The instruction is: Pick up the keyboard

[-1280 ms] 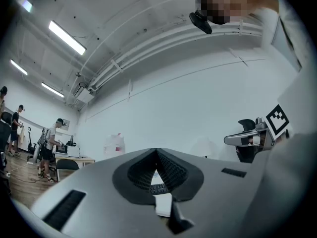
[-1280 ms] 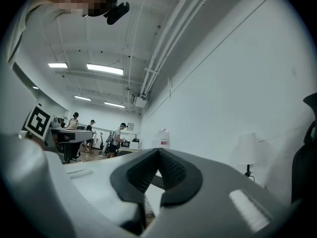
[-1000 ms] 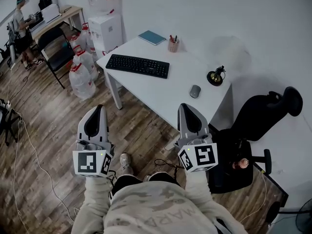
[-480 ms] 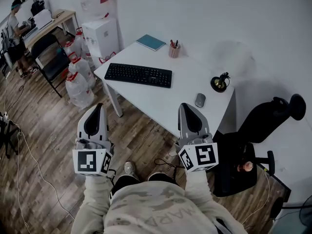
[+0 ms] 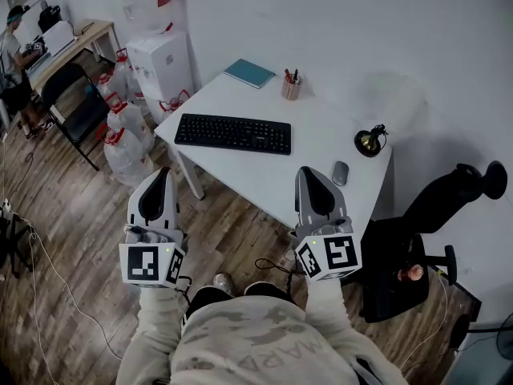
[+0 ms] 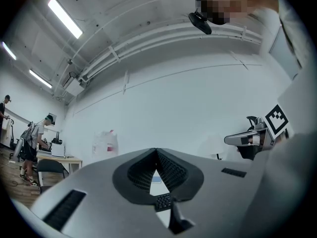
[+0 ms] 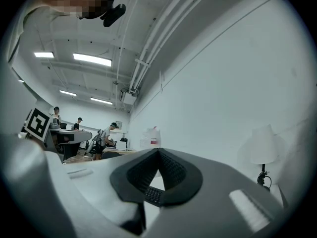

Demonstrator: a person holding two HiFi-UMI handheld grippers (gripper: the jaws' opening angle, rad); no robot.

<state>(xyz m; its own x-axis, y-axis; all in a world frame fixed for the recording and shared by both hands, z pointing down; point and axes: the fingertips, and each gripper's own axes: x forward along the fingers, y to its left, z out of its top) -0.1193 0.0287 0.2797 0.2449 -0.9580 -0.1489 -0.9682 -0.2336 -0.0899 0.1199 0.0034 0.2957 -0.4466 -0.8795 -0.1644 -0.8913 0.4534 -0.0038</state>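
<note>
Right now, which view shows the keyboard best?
Head view: the whole keyboard lies in plain sight on the white table, every edge visible. Both gripper views catch only a small sliver of its keys, low in frame.

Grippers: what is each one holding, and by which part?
Nothing. The left gripper and right gripper are shut and empty; the keyboard lies on the table.
</note>
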